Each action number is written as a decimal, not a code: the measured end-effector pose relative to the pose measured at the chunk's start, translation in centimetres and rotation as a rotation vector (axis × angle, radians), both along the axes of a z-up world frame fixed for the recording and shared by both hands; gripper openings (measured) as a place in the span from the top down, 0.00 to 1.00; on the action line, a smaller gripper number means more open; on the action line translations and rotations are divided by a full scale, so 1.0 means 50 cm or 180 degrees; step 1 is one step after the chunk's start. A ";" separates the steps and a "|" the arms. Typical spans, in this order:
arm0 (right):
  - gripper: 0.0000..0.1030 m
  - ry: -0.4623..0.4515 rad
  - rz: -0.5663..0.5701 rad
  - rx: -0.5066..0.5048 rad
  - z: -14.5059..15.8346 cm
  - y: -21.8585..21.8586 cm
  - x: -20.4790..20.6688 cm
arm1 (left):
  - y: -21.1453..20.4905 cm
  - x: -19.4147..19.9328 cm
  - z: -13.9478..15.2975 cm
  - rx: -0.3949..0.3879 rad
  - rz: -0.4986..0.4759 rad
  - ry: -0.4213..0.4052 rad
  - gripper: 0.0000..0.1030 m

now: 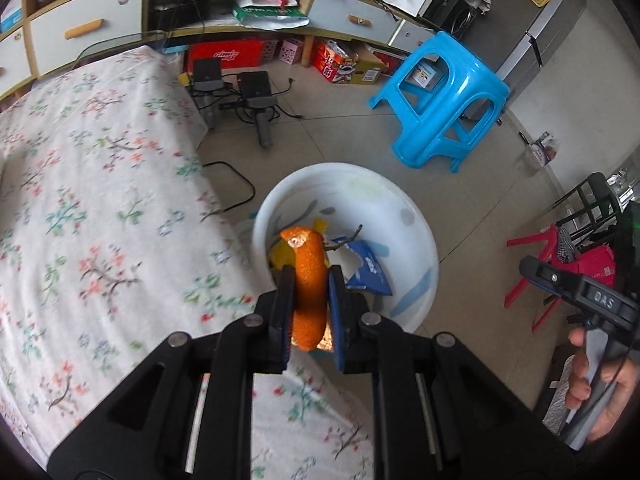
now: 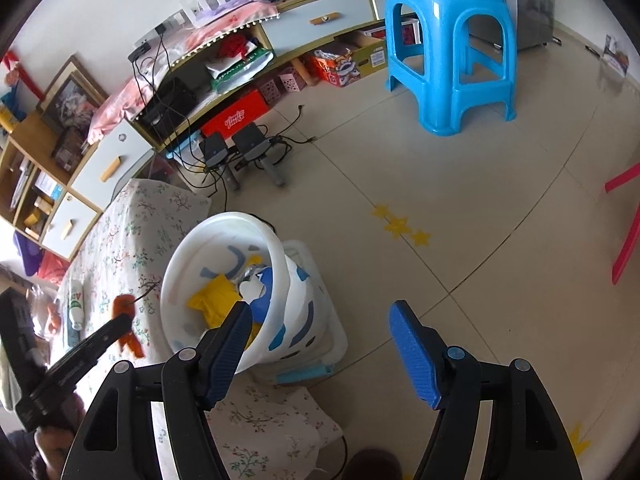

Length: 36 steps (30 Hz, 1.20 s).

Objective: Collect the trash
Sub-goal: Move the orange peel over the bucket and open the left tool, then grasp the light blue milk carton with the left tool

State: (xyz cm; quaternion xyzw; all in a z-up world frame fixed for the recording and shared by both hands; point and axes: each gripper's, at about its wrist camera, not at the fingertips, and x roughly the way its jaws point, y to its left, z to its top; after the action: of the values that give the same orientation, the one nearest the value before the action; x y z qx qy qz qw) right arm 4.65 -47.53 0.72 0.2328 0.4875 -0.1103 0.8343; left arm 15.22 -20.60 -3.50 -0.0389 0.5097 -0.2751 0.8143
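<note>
The bucket (image 2: 224, 280) beside the table (image 1: 100, 200) holds yellow and blue wrappers (image 2: 216, 300). Above it, the left gripper (image 1: 310, 280) clamps orange peel (image 1: 308, 276); the right gripper (image 2: 320, 344) gapes empty.

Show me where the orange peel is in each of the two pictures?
Left wrist view: orange peel low in the centre, pinched in the left tool, in front of the white bucket.
Right wrist view: orange peel at lower left, over the floral cloth.
Shared landmark: blue stool.

Both wrist views downward, sharing bucket (image 1: 416, 240).
</note>
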 end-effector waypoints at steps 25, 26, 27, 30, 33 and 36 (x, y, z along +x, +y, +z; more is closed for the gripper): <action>0.25 -0.0081 0.0476 -0.0137 0.036 0.178 0.062 | 0.304 -0.025 0.053 0.0383 0.0785 -0.0347 0.04; 0.24 -0.0082 0.0496 -0.0148 0.037 0.192 0.068 | 0.319 -0.027 0.056 0.0391 0.0827 -0.0365 0.03; 0.23 -0.0080 0.0524 -0.0167 0.037 0.208 0.074 | 0.343 -0.031 0.061 0.0394 0.0886 -0.0386 0.02; 0.23 -0.0052 0.0625 -0.0225 0.035 0.259 0.091 | 0.402 -0.036 0.064 0.0394 0.1024 -0.0404 0.01; 0.23 -0.0039 0.0775 -0.0222 0.033 0.313 0.111 | 0.463 -0.030 0.054 0.0407 0.1218 -0.0322 0.01; 0.22 -0.0035 0.0871 -0.0216 0.032 0.359 0.129 | 0.518 -0.024 0.042 0.0417 0.1393 -0.0239 0.01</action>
State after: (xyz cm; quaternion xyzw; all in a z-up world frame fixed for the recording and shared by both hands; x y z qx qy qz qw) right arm 11.12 -29.60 2.30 0.1364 0.5060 -0.0106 0.8516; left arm 14.03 5.30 -1.41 -0.0853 0.4752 -0.0595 0.8737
